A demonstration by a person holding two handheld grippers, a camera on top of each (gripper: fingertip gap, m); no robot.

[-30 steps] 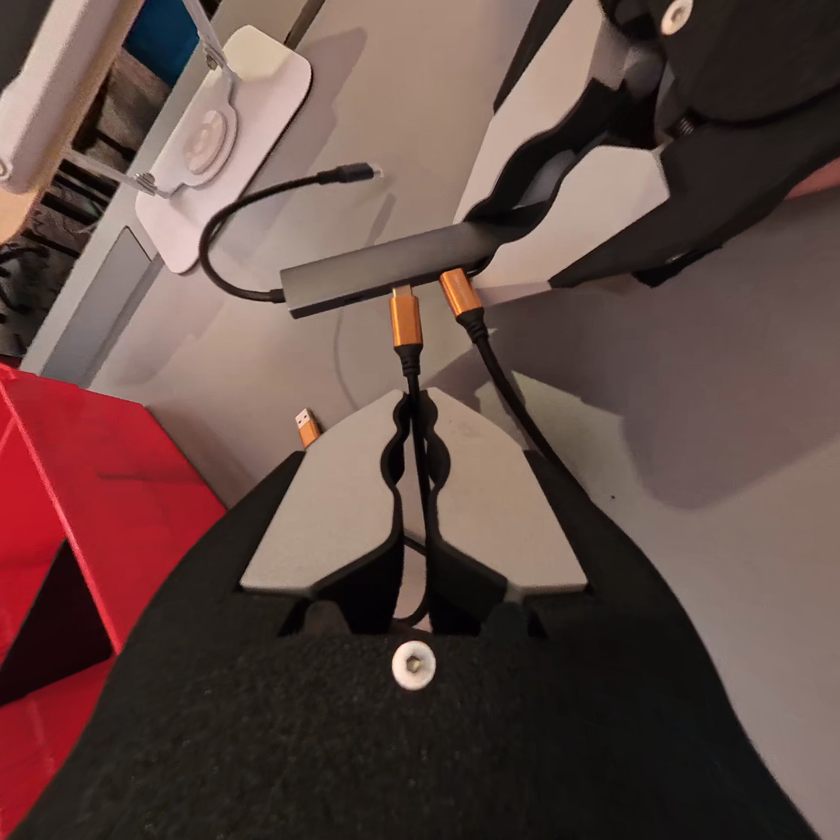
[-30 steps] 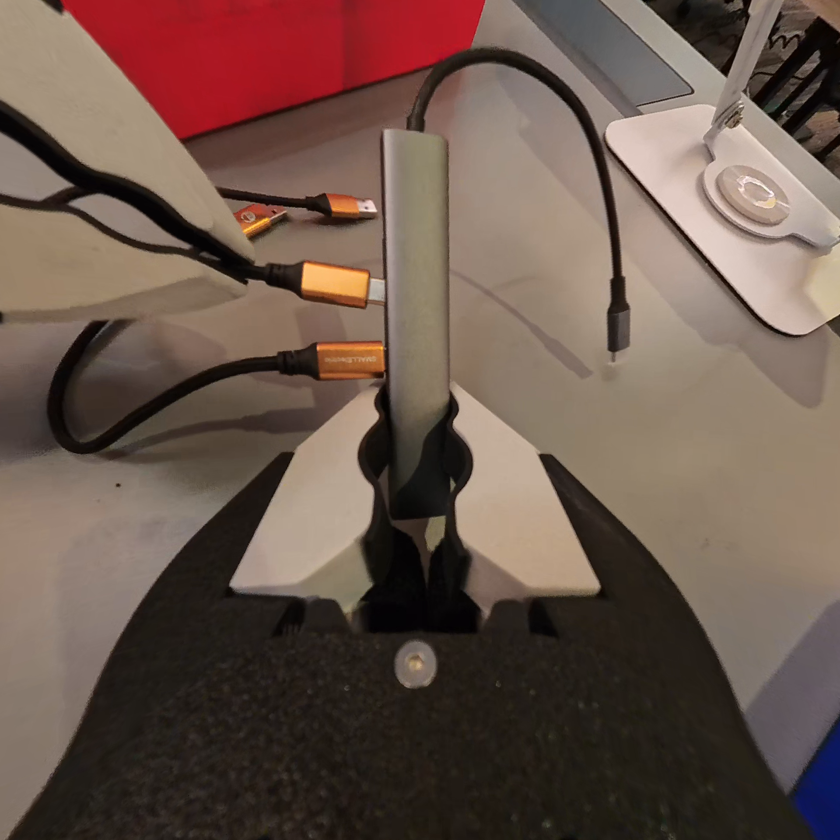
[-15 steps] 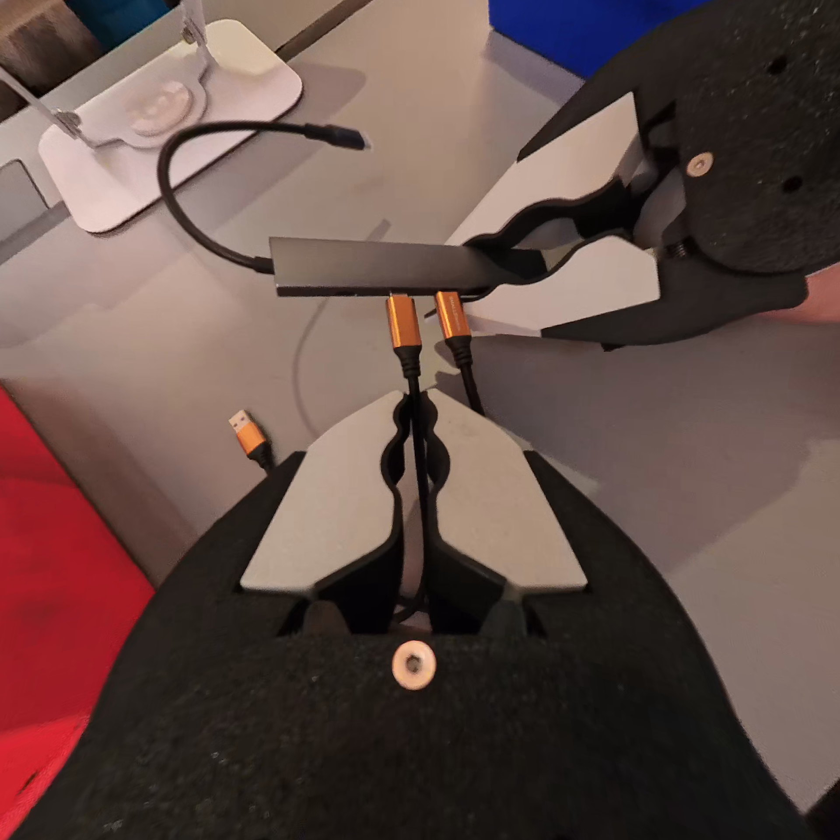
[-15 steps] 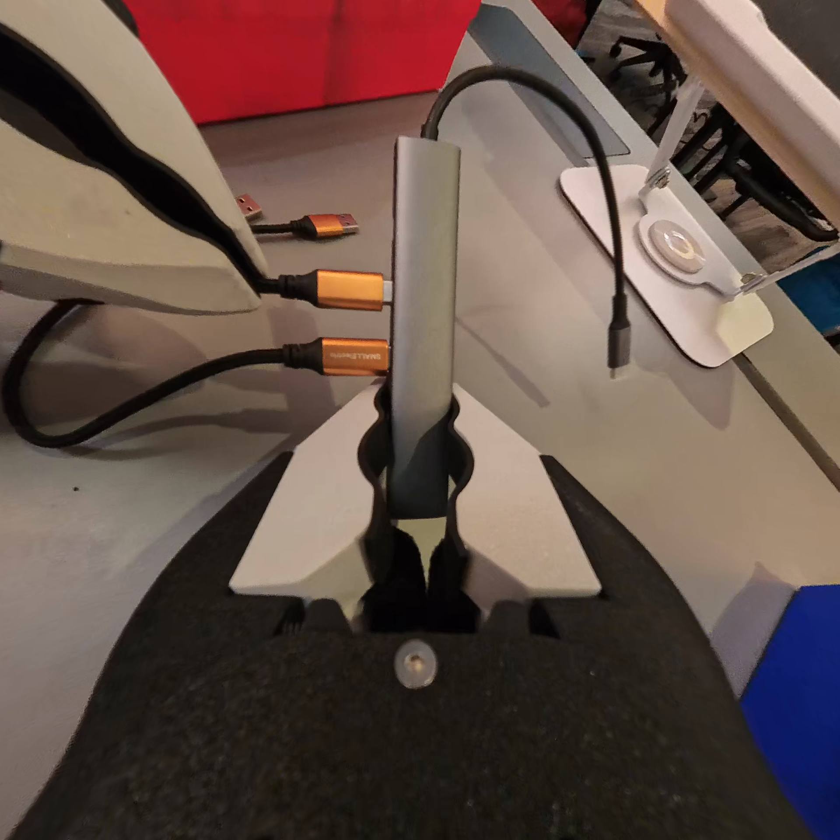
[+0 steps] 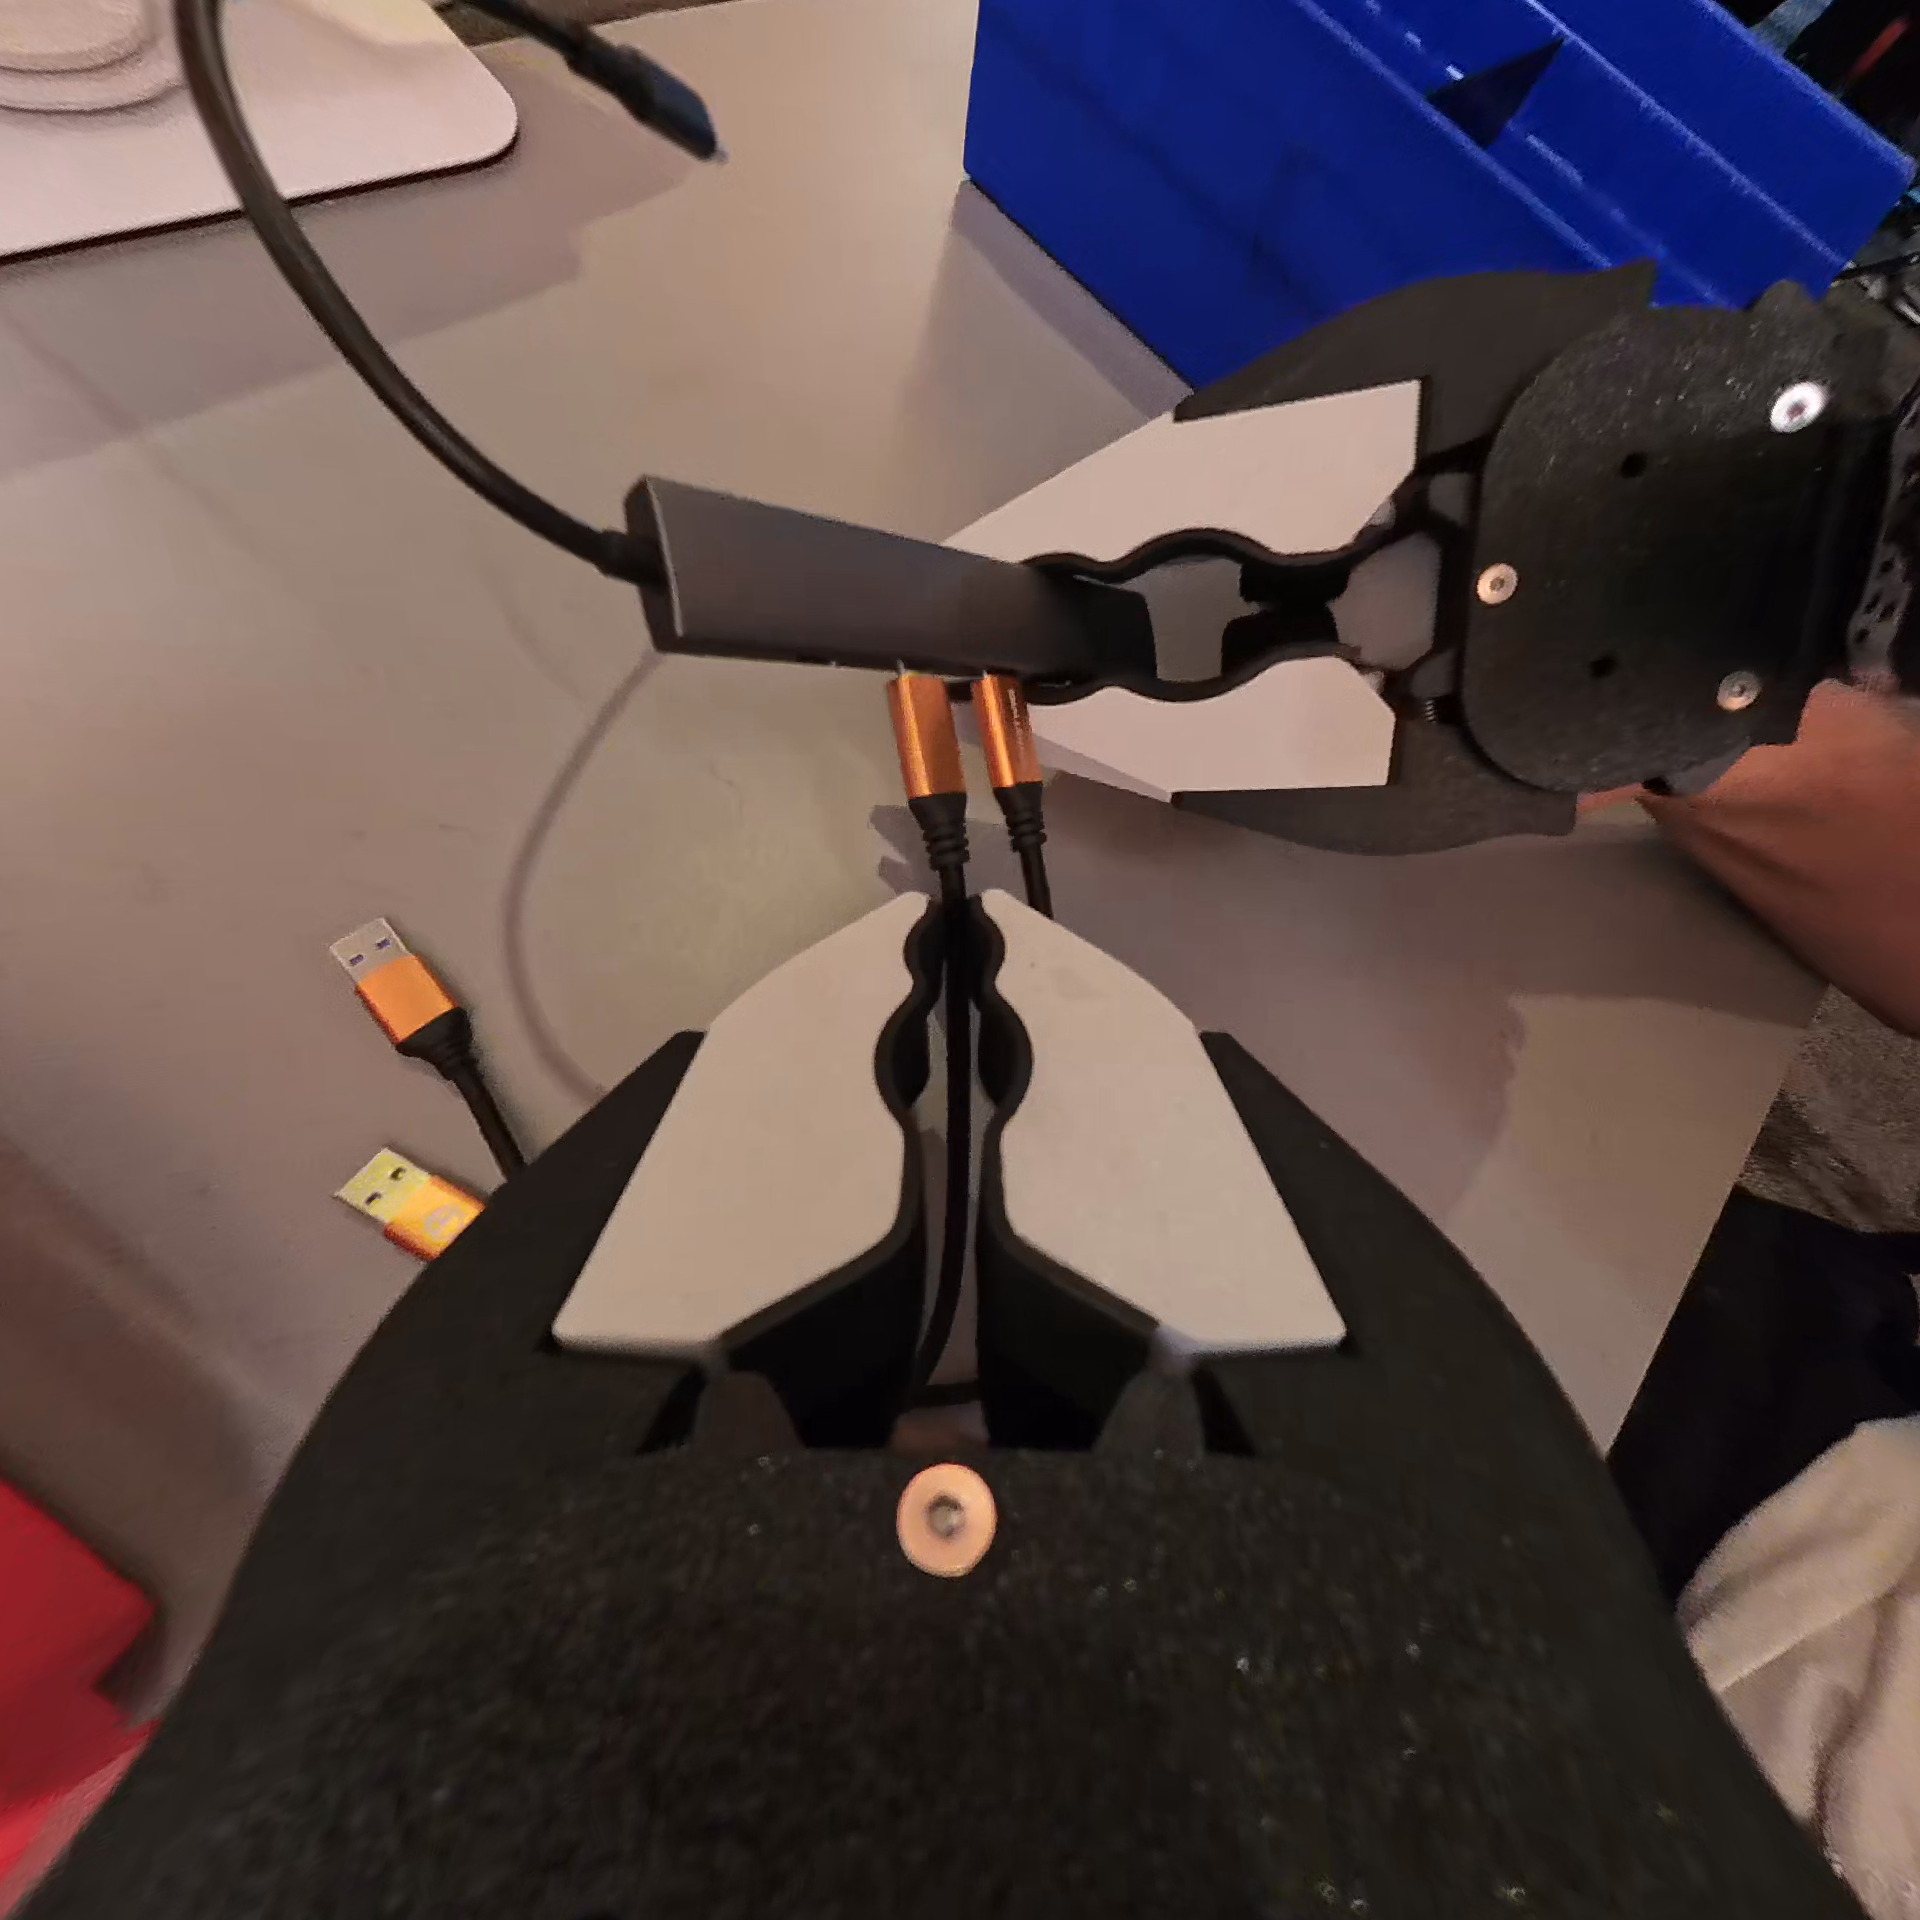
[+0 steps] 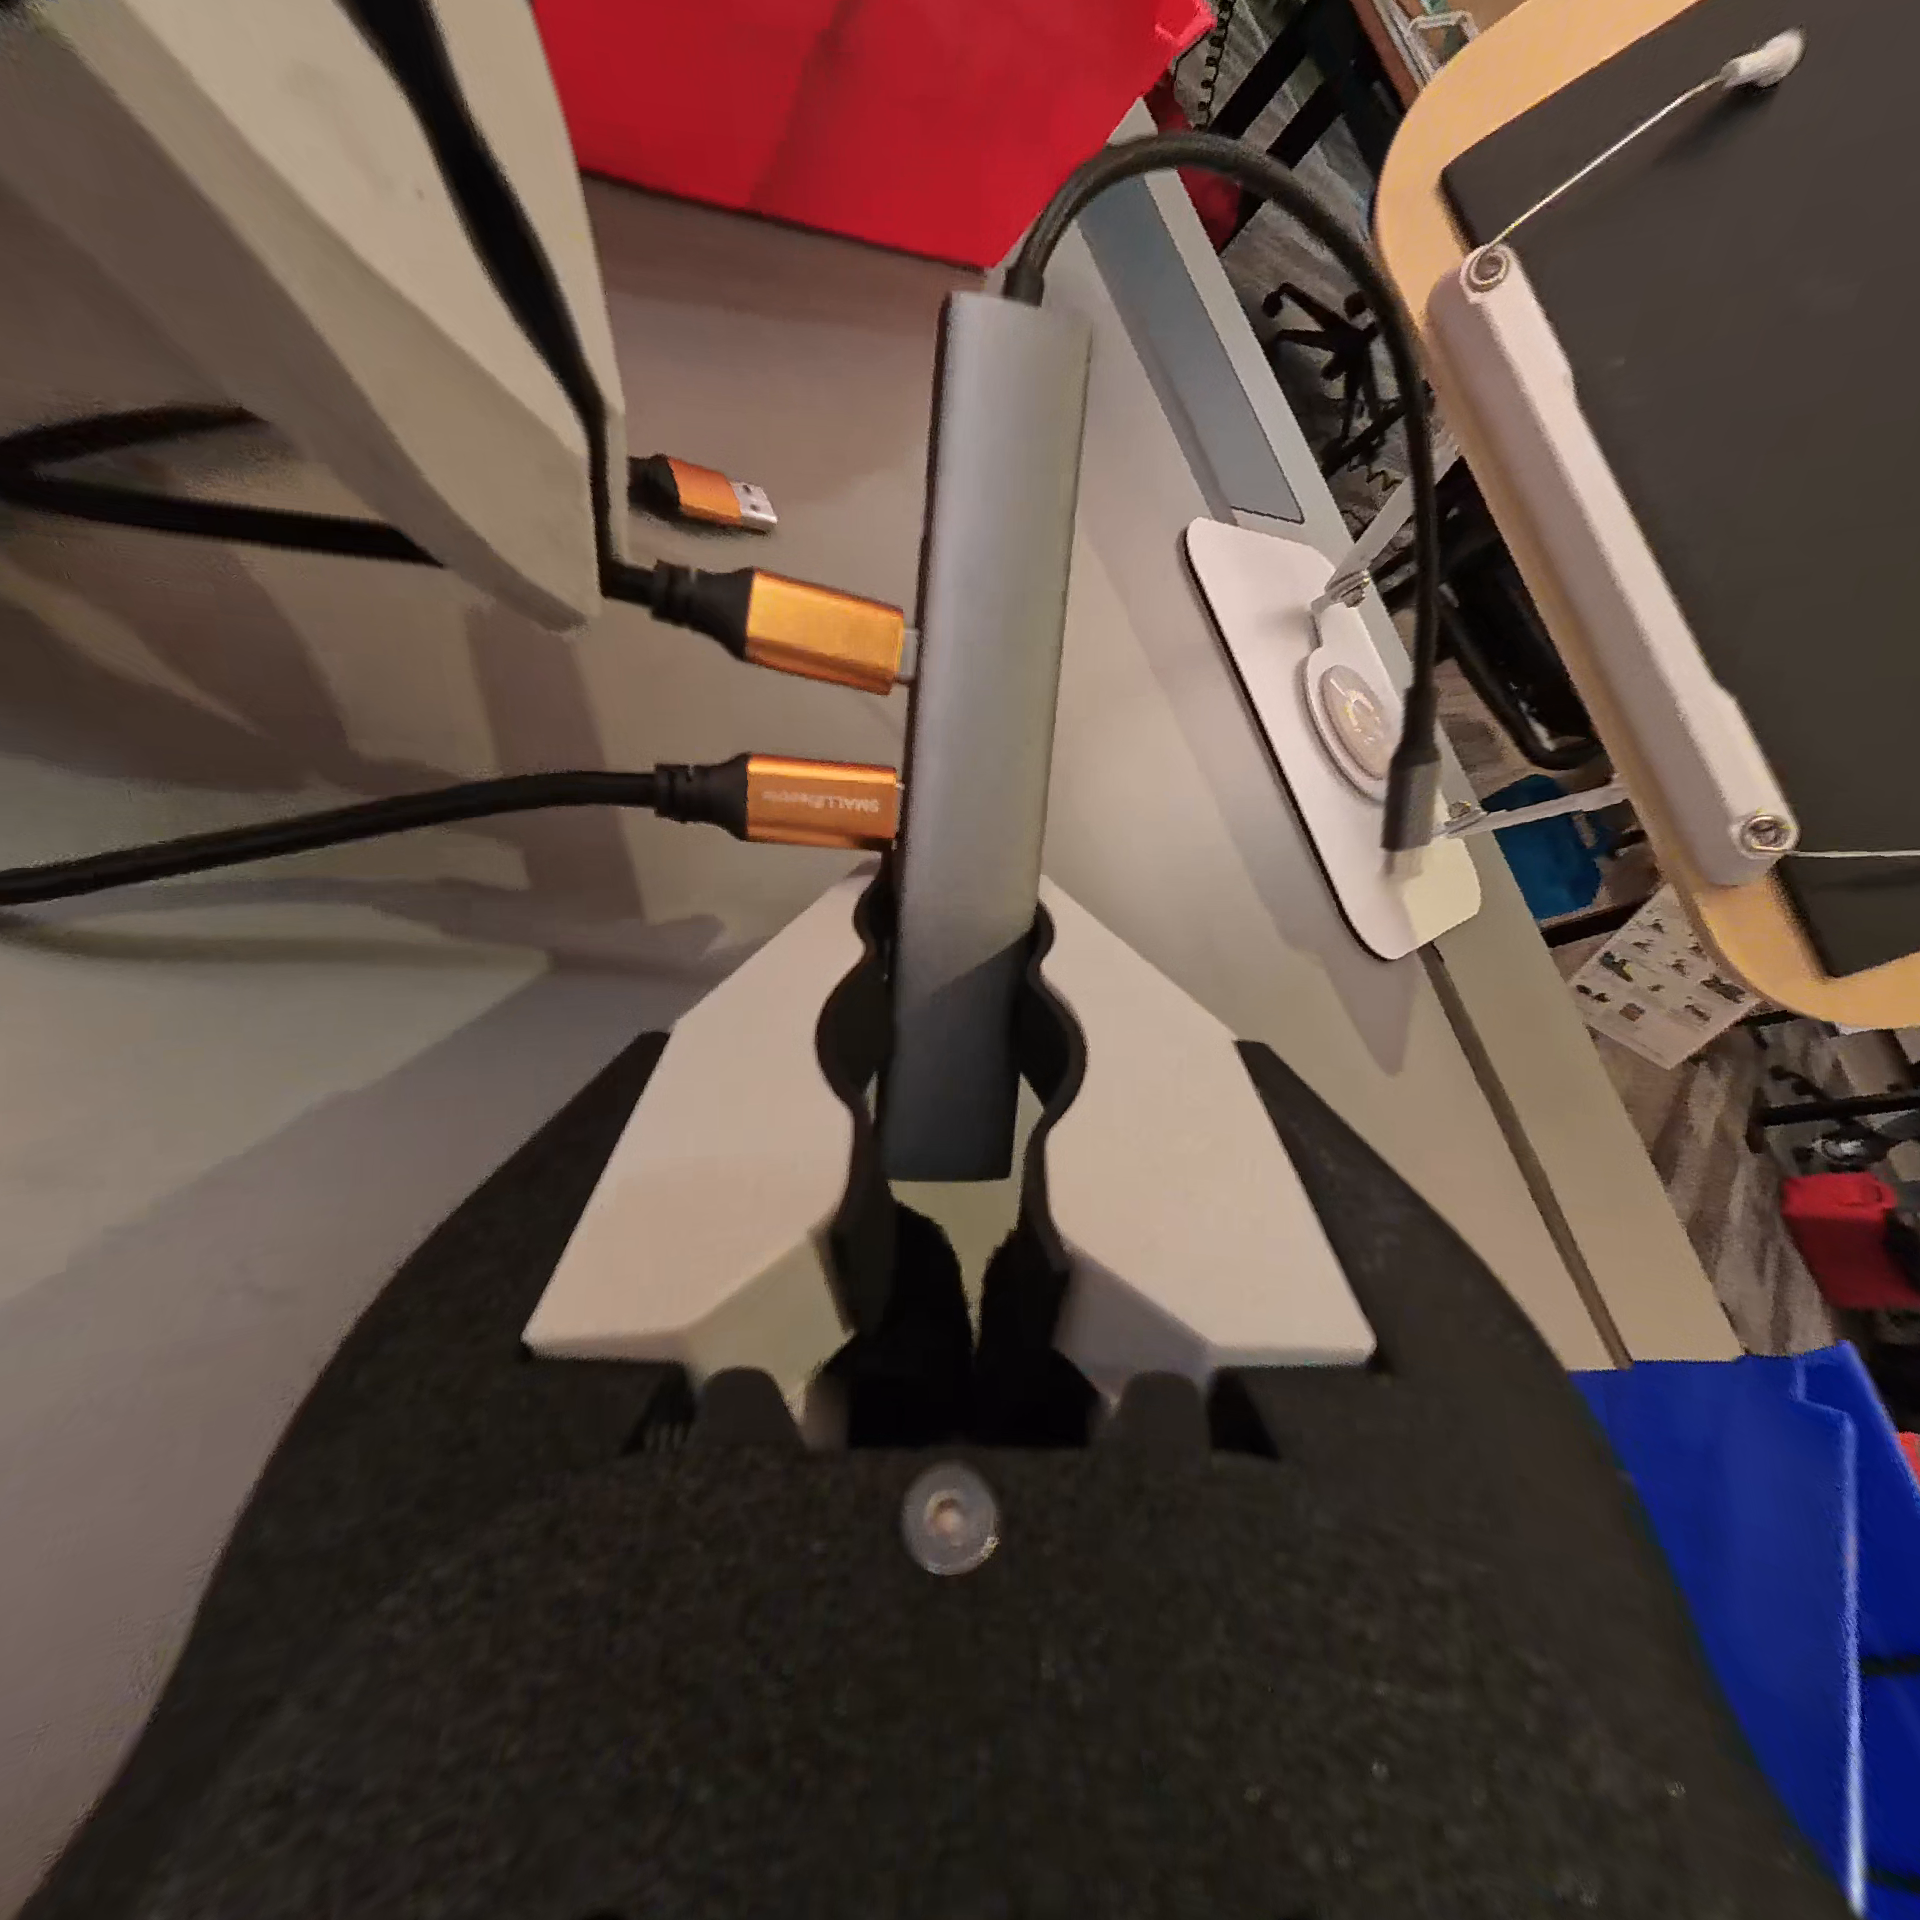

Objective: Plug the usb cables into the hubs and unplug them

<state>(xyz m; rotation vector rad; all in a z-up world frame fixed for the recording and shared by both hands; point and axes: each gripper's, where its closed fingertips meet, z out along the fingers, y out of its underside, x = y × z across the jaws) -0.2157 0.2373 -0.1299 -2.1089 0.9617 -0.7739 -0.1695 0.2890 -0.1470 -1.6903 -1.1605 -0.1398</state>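
Observation:
My right gripper (image 6: 954,914) is shut on one end of a grey USB hub (image 6: 987,665) and holds it above the table; it also shows in the left wrist view (image 5: 1081,623) with the hub (image 5: 831,582). Two orange USB plugs sit in the hub's side: one (image 5: 923,743) on the black cable that my left gripper (image 5: 954,909) is shut on, and a second (image 5: 1006,732) closer to the right gripper. In the right wrist view the held plug (image 6: 826,629) sits slightly tilted, the second (image 6: 821,800) fully in. The hub's own lead (image 6: 1408,790) hangs free.
Two loose orange USB plugs (image 5: 395,987) (image 5: 410,1205) lie on the grey table (image 5: 727,312). A blue bin (image 5: 1403,156) stands at the back right, a red bin (image 6: 852,114) on the other side. A white stand base (image 6: 1340,727) sits near the table edge. A hand (image 5: 1787,831) holds the right gripper. There is about 7 centimeters between the tips of the two grippers.
Both grippers have lifted and swung together with the hub and cable. The held plug has pushed into the hub, leaving only a sliver of metal showing.

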